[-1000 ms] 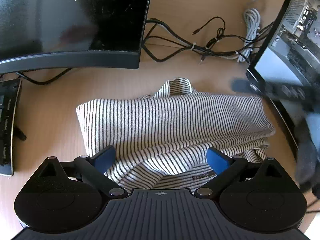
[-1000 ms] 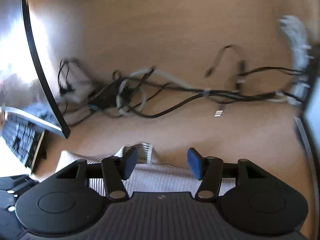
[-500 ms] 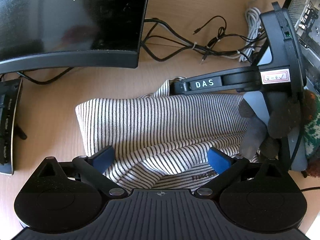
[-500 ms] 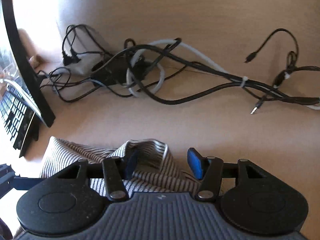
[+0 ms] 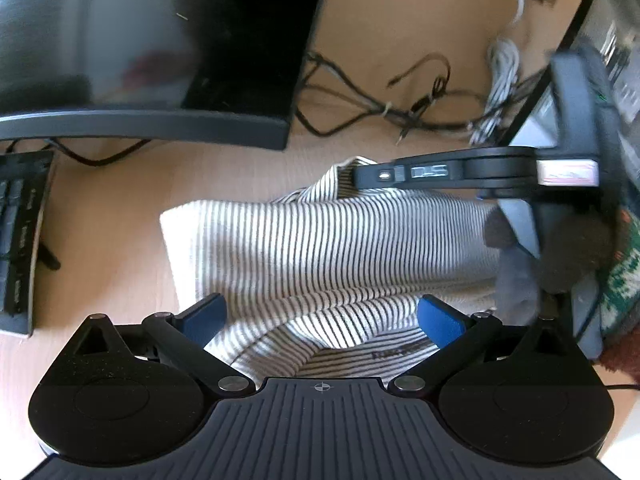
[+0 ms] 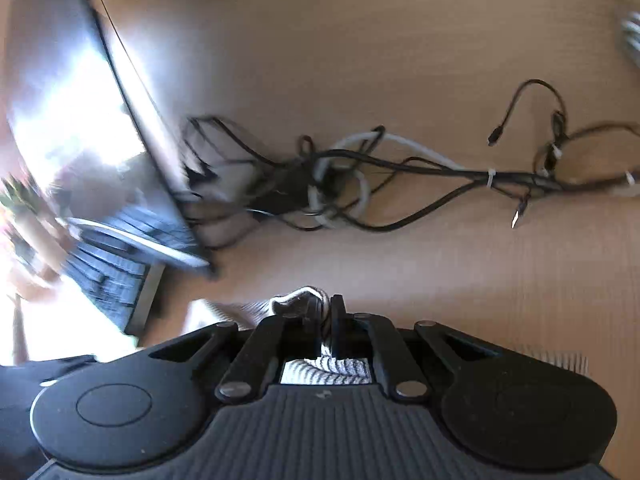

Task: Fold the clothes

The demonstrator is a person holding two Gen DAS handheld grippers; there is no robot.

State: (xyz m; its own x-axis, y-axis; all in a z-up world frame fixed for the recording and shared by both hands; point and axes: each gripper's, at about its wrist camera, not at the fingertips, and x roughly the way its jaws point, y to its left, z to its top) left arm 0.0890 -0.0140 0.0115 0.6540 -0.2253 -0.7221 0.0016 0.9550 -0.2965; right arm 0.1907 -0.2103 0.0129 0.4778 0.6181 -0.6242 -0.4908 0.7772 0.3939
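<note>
Striped shirt [image 5: 340, 248] on surface [image 5: 120, 240]: right tongs [image 6: 326, 316] just clamped its far edge, likely to fold; left tongs [image 5: 320, 316] apart.

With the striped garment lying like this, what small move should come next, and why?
Probably the right gripper should lift the far edge of the white, black-striped knit garment and bring it toward the near edge: its jaws have just closed on that edge, while the left gripper is open over the near folds.

bare desk [image 6: 460, 280] lies open past the shirt [image 5: 320, 248]. a tangle of wires [image 6: 360, 184] sits farther back, and the big screen [image 5: 152, 48] blocks the left.
</note>
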